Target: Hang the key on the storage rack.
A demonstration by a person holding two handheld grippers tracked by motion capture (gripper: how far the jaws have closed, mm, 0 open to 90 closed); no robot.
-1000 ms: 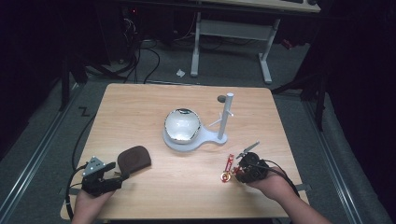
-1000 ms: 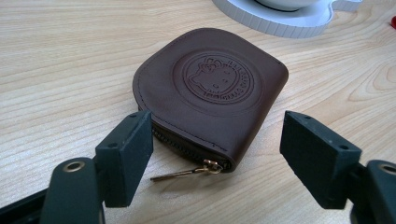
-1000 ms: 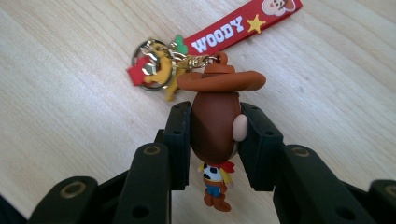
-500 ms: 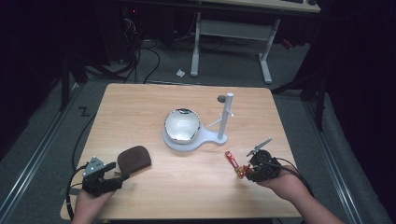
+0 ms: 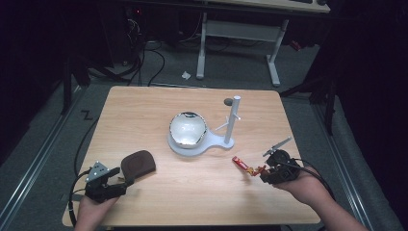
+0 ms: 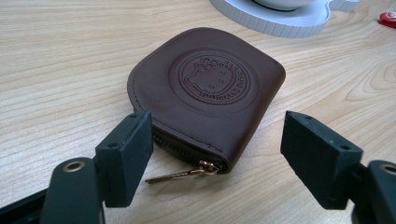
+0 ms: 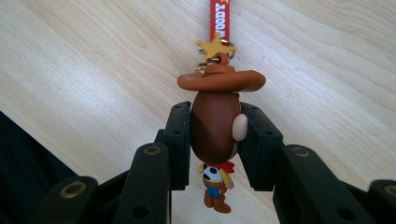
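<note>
A brown leather coin pouch (image 6: 210,88) with an embossed round logo lies flat on the wooden table (image 5: 144,110), its zipper pull (image 6: 182,173) facing me. My left gripper (image 6: 217,144) stands open just in front of it, a jaw on either side of the zipper edge and not touching. In the high view the pouch (image 5: 138,162) lies at the front left, with the left gripper (image 5: 125,180) beside it. My right gripper (image 7: 215,140) is shut on the head of a cowboy figure keychain (image 7: 215,126); its red strap (image 7: 219,18) trails to the table. The right gripper (image 5: 263,172) is at the front right.
A white stand (image 5: 199,144) with a shiny domed bowl (image 5: 187,129) and an upright post (image 5: 233,118) sits mid-table. A small dark round thing (image 5: 227,101) lies behind the post. Desk legs and cables are on the floor beyond the far edge.
My right gripper has risen and moved right with the keychain, drawing the red strap along the table. The left gripper and the pouch have stayed put.
</note>
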